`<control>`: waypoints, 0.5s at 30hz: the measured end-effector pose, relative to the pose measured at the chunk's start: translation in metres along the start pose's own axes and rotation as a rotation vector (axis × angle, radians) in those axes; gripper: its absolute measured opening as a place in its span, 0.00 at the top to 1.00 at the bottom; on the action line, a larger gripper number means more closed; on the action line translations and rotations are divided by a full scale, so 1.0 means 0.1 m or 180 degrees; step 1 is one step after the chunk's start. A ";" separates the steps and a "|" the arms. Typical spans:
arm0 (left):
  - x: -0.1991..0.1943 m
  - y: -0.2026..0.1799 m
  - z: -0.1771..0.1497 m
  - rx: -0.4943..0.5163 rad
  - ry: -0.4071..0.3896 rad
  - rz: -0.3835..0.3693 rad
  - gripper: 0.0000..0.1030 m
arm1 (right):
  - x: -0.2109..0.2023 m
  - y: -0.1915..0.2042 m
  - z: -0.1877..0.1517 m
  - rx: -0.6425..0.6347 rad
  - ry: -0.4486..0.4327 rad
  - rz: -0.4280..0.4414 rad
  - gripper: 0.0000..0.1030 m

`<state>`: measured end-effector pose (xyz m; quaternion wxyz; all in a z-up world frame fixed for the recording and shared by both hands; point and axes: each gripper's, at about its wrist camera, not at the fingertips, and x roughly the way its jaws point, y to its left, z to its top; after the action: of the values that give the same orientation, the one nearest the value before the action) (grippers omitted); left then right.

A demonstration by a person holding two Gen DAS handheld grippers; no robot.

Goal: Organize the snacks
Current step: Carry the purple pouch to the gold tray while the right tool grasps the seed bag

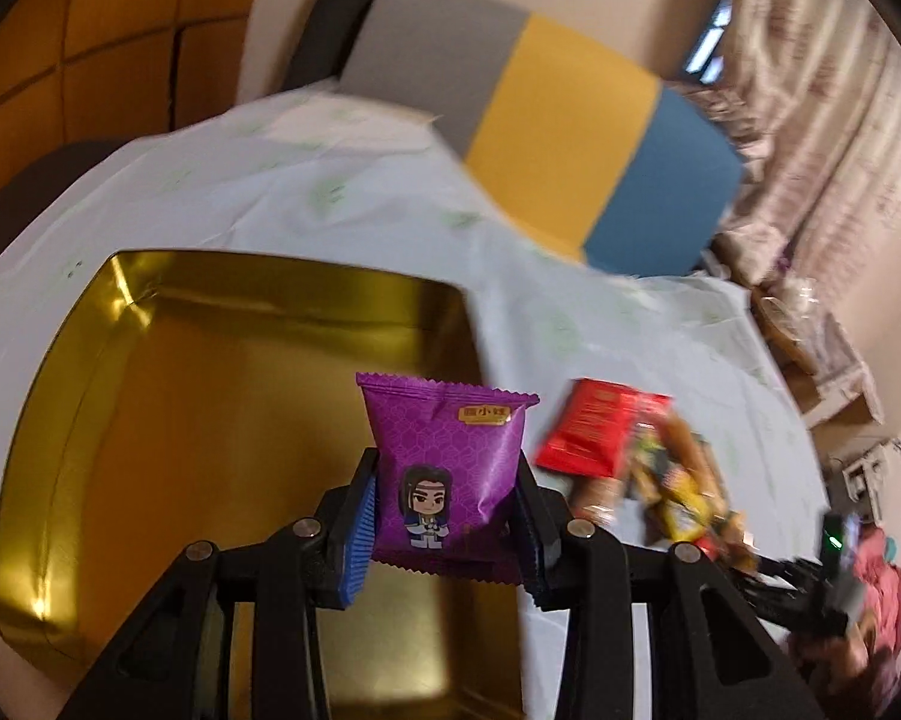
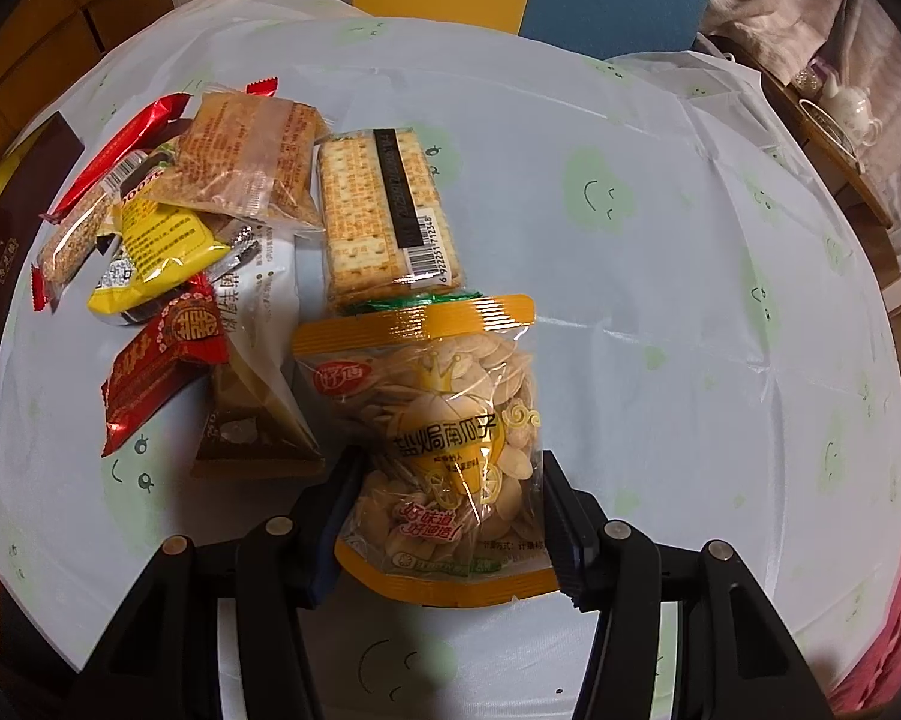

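Your left gripper (image 1: 447, 516) pinches the purple packet (image 1: 447, 468) over the gold tin (image 1: 150, 420)'s right edge; release early and it lands outside; right gripper (image 2: 444, 516) clamps the seed bag (image 2: 438, 450)

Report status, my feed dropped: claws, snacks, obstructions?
Left claw holds purple packet over gold tin. Right claw grips seed bag. Nothing blocking.

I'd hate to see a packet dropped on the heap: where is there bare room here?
The gold tin is bare inside. The tablecloth right of the cracker pack and the seed bag lies open too. It is crowded left of those two, where the pile of snacks overlaps.
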<state>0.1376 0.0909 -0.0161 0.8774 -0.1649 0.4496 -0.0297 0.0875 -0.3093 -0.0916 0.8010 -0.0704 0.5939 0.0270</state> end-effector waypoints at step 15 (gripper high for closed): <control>0.93 0.17 0.46 -0.0104 0.0417 0.0273 0.59 | -0.03 0.00 -0.02 -0.0024 -0.0007 0.0004 0.46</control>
<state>0.2276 0.0998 -0.0692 0.8437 -0.1575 0.5132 0.0045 0.0850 -0.3097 -0.0890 0.8014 -0.0729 0.5930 0.0299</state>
